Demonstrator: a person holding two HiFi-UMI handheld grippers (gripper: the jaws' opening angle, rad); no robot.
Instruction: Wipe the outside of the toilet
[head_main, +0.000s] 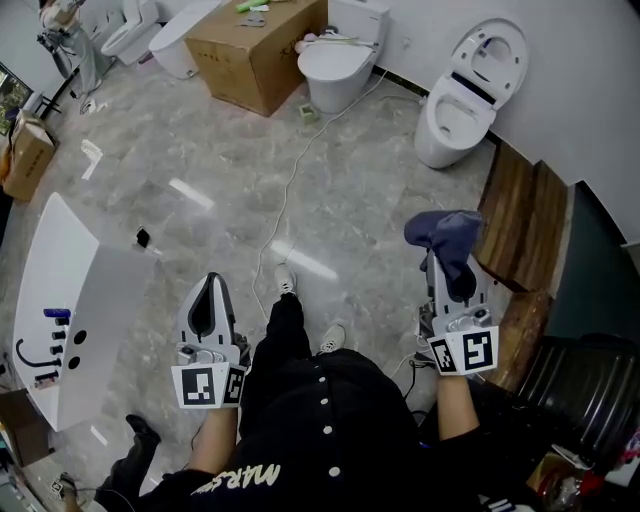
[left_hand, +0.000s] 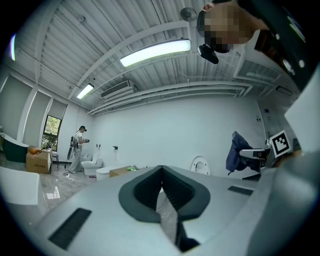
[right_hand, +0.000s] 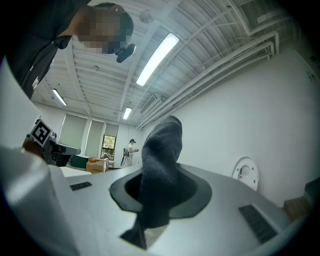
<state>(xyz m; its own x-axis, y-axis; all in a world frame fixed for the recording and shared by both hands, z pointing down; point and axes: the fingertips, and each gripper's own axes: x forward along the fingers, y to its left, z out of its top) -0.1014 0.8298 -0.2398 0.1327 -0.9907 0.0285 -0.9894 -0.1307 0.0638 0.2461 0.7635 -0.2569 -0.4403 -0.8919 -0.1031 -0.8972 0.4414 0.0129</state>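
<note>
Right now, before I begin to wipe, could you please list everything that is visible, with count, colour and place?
open toilet: one, white, far right by the wall
shut toilet: one, white, far centre
far toilet: at least one, white, far left corner
big box: one, brown cardboard, beside the shut toilet
small box: one, brown, left edge
basin: one, white, near left
cable: one, white, across the grey floor
wooden boards: several, brown, right wall
chair: one, black, near right
cloth: one, dark blue, in the right tool
left tool: grey, shut, empty
right tool: grey, shut on the cloth
</note>
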